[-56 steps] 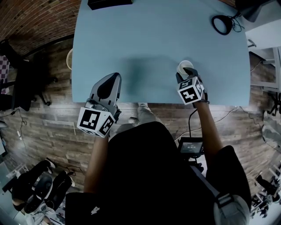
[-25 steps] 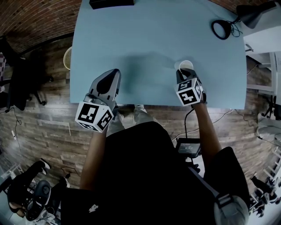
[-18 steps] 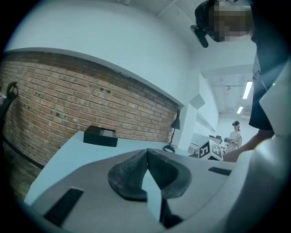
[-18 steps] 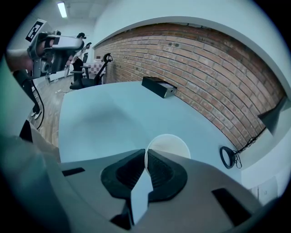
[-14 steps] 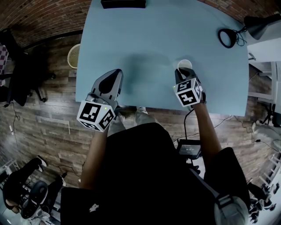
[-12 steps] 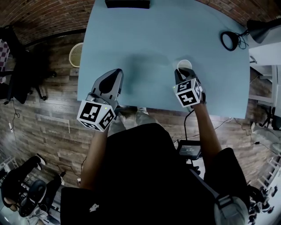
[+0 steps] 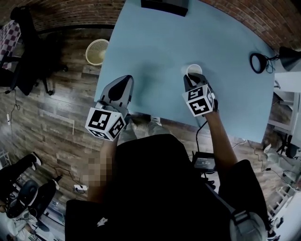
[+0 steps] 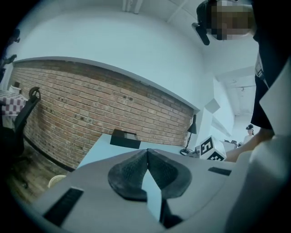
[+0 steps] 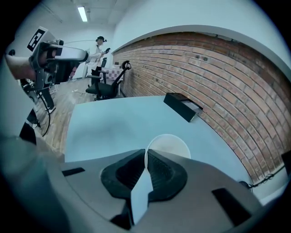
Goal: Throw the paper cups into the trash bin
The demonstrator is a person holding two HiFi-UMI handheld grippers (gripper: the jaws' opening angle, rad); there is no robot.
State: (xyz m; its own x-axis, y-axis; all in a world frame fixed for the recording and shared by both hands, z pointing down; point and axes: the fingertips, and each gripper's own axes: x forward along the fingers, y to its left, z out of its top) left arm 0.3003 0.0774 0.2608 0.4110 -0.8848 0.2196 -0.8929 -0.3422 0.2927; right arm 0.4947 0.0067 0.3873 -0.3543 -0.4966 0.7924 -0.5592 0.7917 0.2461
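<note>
A white paper cup [image 7: 194,70] stands open-side up over the near part of the light blue table [image 7: 160,42]. My right gripper [image 7: 190,78] is shut on the near wall of the paper cup [image 9: 169,144], the thin rim pinched between its pads [image 9: 157,169]. My left gripper [image 7: 123,81] hovers at the table's near left edge, its jaws pressed together on nothing [image 8: 147,152]. The trash bin [image 7: 96,51], a pale mesh basket, stands on the wooden floor off the table's left side, far from the cup.
A black box [image 7: 164,4] lies at the table's far edge. A black desk lamp [image 7: 258,62] sits at the far right corner. A black office chair [image 7: 28,52] stands on the floor left of the bin. A brick wall [image 9: 218,73] runs behind the table.
The head view has swung left, so the table looks turned and the bin is now further in view. The right gripper keeps its hold on the cup; the left stays shut.
</note>
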